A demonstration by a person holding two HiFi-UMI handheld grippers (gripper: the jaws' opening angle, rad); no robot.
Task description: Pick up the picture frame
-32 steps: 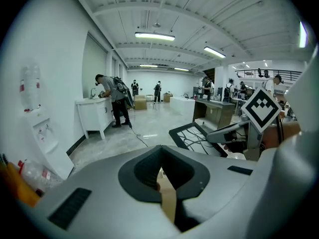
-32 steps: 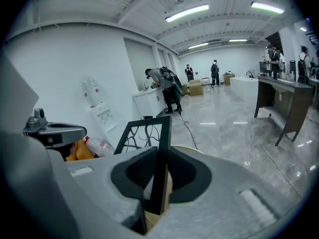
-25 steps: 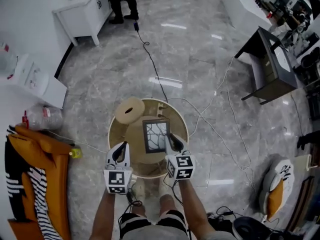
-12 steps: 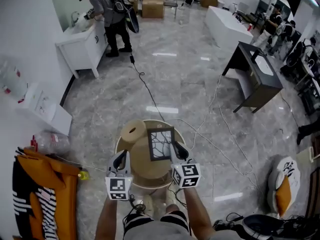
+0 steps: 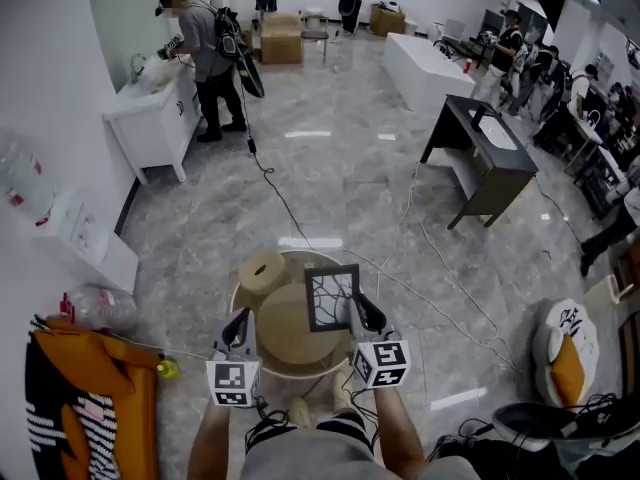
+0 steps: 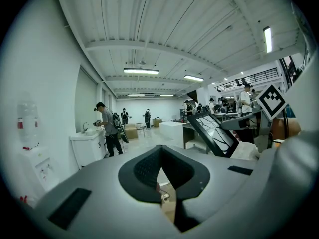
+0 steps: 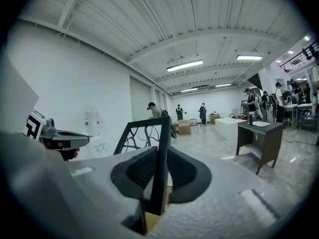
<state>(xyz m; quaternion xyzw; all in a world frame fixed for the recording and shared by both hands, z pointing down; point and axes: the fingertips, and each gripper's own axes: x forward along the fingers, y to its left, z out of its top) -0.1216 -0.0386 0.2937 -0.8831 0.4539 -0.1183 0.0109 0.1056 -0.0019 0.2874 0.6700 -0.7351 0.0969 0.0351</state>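
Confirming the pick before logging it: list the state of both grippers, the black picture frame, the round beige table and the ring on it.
black picture frame with branch pattern: clamped by one edge, held off the table.
right gripper: shut on the frame.
left gripper: shut, nothing between its jaws.
round beige table: standing below the grippers.
beige ring: lying flat on the table.

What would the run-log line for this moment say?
right gripper: shut on black-rimmed picture frame, held above round wooden table | left gripper: shut, empty

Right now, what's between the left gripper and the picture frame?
Bare air; in the head view only the round table shows beneath the gap from left gripper to picture frame.
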